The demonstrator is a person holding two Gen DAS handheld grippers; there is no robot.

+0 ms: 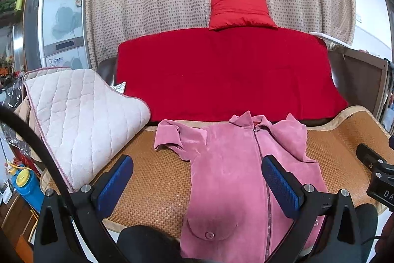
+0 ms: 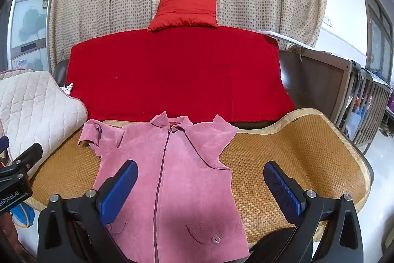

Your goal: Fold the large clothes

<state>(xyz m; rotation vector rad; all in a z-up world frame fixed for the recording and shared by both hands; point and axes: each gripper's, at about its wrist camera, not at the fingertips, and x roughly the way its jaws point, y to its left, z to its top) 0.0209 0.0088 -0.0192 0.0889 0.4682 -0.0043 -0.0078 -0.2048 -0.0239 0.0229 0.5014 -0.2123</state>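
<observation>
Hovering my left gripper point(image 1: 197, 179) and right gripper point(image 2: 200, 183), both wide open and empty, over the pink jacket point(image 2: 170, 176); folding is not begun, next I am grasping sleeves at 12 o'clock.

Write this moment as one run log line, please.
left claw: open | right claw: open | jacket: flat on mat, zipped, sleeves folded in, not gripped
</observation>
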